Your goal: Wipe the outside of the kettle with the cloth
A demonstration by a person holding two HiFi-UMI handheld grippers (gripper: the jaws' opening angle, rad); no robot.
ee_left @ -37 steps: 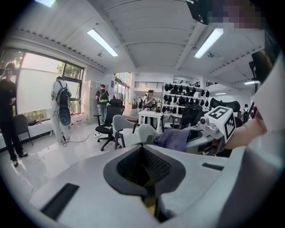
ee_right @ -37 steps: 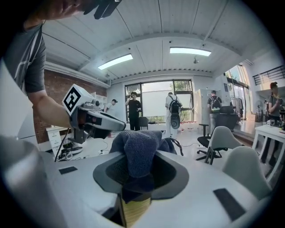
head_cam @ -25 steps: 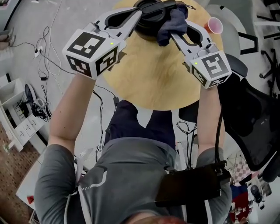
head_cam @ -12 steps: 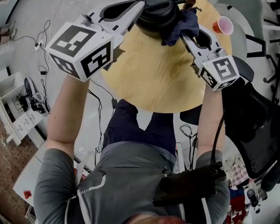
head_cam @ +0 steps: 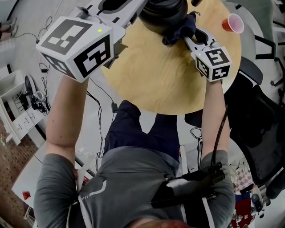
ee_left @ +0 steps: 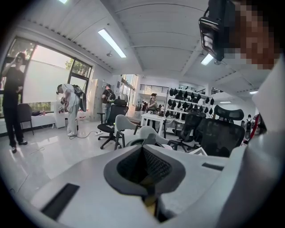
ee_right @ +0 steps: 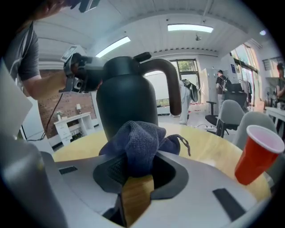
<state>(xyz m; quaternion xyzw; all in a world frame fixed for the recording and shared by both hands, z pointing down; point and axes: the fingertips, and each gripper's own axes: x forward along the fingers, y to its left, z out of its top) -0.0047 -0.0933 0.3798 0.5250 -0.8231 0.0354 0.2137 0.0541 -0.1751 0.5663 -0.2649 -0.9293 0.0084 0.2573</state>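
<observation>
The black kettle [head_cam: 162, 13] stands on the round wooden table [head_cam: 156, 80] at the top of the head view. In the right gripper view the kettle [ee_right: 127, 102] rises upright just beyond the jaws, handle to the right. My right gripper [head_cam: 186, 36] [ee_right: 136, 171] is shut on the dark blue cloth [head_cam: 180, 29] [ee_right: 138, 142], which bunches against the kettle's lower side. My left gripper [head_cam: 136, 6] is raised at the kettle's left; it [ee_left: 144, 167] looks shut with nothing between its pads, and the kettle is hidden from its view. It also shows beside the lid [ee_right: 78, 75].
A red cup [head_cam: 234, 22] [ee_right: 256, 153] stands on the table to the right of the kettle. A black office chair [head_cam: 254, 120] is at the table's right. Cables [head_cam: 44, 58] and a white shelf unit [head_cam: 18, 111] lie on the floor to the left.
My left gripper has risen closer to the head camera. My right gripper has pushed forward with the cloth, closer against the kettle.
</observation>
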